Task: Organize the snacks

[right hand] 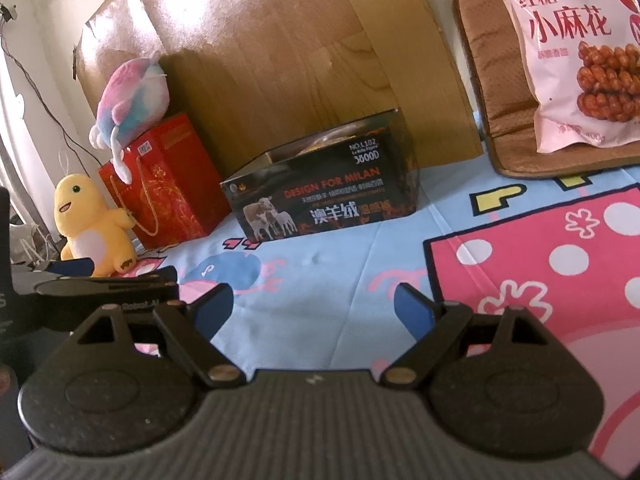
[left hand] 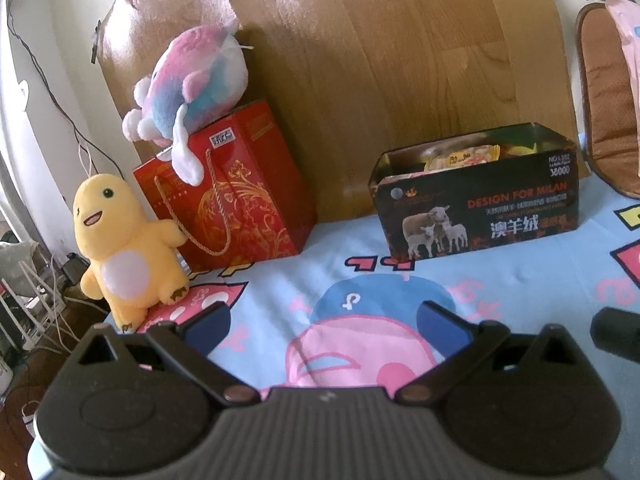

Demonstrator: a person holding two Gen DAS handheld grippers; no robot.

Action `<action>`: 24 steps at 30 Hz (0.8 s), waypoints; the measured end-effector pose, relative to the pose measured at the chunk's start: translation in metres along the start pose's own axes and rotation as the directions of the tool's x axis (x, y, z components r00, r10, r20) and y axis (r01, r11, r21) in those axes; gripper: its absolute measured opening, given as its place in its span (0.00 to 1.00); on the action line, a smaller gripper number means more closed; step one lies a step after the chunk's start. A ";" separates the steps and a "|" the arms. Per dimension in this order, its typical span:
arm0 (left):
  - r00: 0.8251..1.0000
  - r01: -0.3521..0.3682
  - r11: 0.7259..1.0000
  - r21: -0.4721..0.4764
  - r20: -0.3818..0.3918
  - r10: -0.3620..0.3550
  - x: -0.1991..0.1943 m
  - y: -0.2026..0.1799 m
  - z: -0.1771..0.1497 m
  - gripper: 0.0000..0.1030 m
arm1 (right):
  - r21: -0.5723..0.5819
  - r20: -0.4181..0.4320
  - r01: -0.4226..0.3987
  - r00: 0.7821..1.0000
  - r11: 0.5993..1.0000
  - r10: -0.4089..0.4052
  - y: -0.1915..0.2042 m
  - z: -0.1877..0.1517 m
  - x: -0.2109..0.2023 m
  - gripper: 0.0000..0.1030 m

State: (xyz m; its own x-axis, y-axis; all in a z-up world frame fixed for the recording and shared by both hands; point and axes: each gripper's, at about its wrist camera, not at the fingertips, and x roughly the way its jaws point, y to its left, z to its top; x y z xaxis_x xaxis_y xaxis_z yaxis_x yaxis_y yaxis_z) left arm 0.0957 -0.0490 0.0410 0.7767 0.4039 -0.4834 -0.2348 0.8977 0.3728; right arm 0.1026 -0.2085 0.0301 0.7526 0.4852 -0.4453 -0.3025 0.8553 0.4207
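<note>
Both tools, left [left hand: 324, 320] and right [right hand: 314, 306], hover spread and empty over the bedsheet [left hand: 520, 280]. The snack box [left hand: 476, 200] stands well ahead; the pink snack bag [right hand: 576, 56] leans far right.

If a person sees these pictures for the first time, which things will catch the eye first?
Probably the yellow plush toy standing at the left edge of the bed, beside the red gift bag with a pink-and-blue plush lying on top. Next, the dark open box holding snack packets, and the big pink snack bag leaning at far right.
</note>
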 end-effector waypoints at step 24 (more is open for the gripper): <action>1.000 -0.013 1.000 0.023 0.010 0.012 -0.001 -0.005 -0.001 1.00 | -0.008 0.010 -0.015 1.000 1.000 0.015 0.002 0.000 -0.002 0.87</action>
State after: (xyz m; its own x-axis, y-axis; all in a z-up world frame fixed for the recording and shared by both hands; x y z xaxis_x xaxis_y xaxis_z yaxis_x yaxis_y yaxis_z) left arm 0.0954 -0.0540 0.0387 0.7797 0.4132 -0.4705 -0.2309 0.8881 0.3973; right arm 0.1003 -0.2079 0.0324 0.7537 0.4960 -0.4311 -0.3182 0.8494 0.4210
